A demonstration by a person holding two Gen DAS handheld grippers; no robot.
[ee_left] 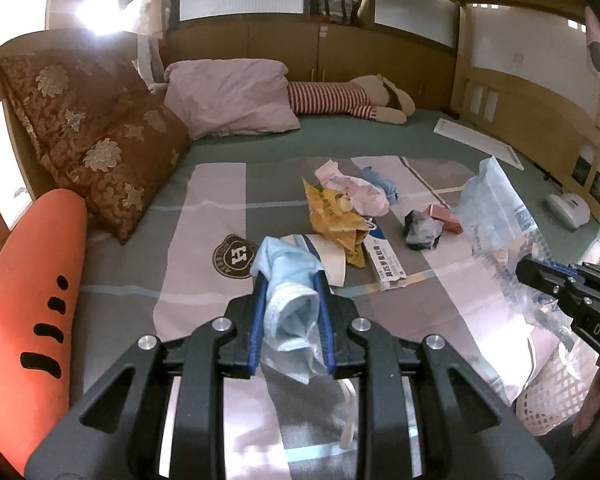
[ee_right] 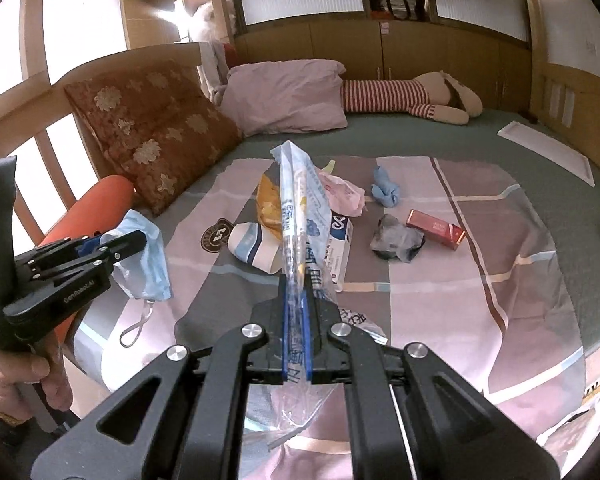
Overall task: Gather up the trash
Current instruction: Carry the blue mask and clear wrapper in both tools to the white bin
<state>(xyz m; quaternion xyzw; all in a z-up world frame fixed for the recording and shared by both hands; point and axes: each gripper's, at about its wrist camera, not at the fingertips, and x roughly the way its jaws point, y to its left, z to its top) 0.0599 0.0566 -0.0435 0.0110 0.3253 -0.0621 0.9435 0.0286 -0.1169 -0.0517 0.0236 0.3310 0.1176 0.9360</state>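
Left gripper [ee_left: 290,300]: jaws clamped on a crumpled pale-blue disposable face mask [ee_left: 290,304], ear loop hanging free below; the mask is carried clear of the bed, likely so it can drop into the bag. Right gripper [ee_right: 296,320]: jaws fully clenched on the edge of a clear plastic bag w/ blue print [ee_right: 300,216], held upright above the bedding, presumably as the collection bag. Grippers sit side by side, apart, not touching. Remaining trash lies on the pink-and-grey checked bedsheet [ee_right: 480,300] ahead: white paper cup w/ blue band [ee_right: 254,246] on its side, yellow crinkled snack wrapper [ee_left: 332,216], pink wrapper [ee_left: 364,192], white-blue toothpaste box [ee_left: 384,260], dark crumpled foil wad [ee_right: 396,240], small red carton [ee_right: 436,228], blue cloth scrap [ee_right: 386,190]. Est. progress: early, most items uncollected. Risk: the bag mouth looks pinched flat, so insertion may need a re-grip.
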